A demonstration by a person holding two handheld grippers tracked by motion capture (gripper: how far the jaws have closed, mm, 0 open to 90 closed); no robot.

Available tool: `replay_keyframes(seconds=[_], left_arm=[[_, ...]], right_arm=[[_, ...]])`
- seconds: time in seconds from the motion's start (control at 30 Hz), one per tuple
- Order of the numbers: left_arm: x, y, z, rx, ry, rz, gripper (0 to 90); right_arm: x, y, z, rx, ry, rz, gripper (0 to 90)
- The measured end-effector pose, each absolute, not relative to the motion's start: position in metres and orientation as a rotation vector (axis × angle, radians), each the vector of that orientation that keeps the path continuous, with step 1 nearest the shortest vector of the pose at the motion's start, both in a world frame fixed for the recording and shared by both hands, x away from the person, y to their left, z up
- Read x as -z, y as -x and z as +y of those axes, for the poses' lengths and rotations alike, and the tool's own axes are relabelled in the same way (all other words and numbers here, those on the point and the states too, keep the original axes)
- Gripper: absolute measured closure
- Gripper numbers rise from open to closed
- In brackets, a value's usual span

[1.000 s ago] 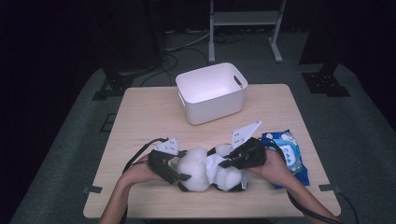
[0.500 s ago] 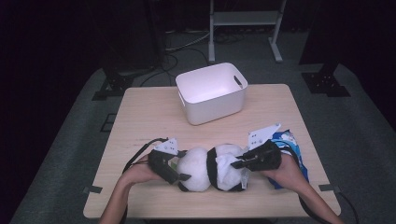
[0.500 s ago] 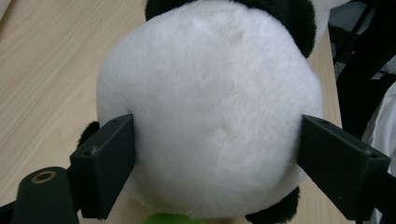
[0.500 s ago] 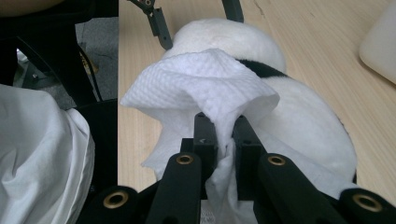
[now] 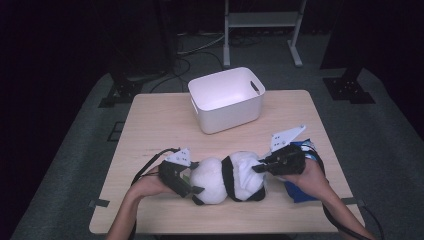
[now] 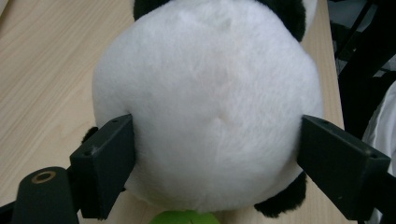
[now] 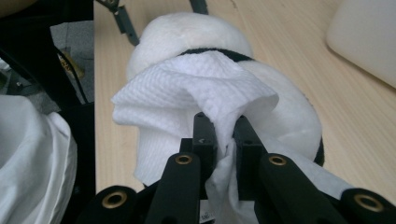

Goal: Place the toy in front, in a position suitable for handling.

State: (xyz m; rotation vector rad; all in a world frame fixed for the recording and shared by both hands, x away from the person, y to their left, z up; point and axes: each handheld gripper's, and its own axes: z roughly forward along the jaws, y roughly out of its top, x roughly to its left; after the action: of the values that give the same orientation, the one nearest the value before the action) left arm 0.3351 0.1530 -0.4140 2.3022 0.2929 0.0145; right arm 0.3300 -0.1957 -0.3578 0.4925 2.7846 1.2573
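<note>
Now | left claw (image 6: 215, 154) grips panda (image 5: 220, 180) | right claw (image 7: 223, 128) pinches wipe (image 7: 196, 93) | bin (image 5: 227, 100) behind, blue pack (image 5: 302, 190) beside

plush panda (image 5: 226, 180) | black-and-white, lying on its side | white wipe (image 7: 196, 98) draped over it

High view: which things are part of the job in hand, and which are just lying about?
In use:
- plush panda, clamped by left hand-held gripper
- white wipe, pinched by right hand-held gripper

Lying about:
- white bin
- blue packet
</note>
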Motion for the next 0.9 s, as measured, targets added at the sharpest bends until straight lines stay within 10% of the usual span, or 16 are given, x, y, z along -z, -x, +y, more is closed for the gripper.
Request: replay_keyframes(seconds=[0.9], left_arm=[[0.415,-0.337,0.153,-0.033,-2.304,0.3,13.2]], right_arm=[[0.358,-0.328,-0.153,-1.269,-0.326,2.838,80.8]])
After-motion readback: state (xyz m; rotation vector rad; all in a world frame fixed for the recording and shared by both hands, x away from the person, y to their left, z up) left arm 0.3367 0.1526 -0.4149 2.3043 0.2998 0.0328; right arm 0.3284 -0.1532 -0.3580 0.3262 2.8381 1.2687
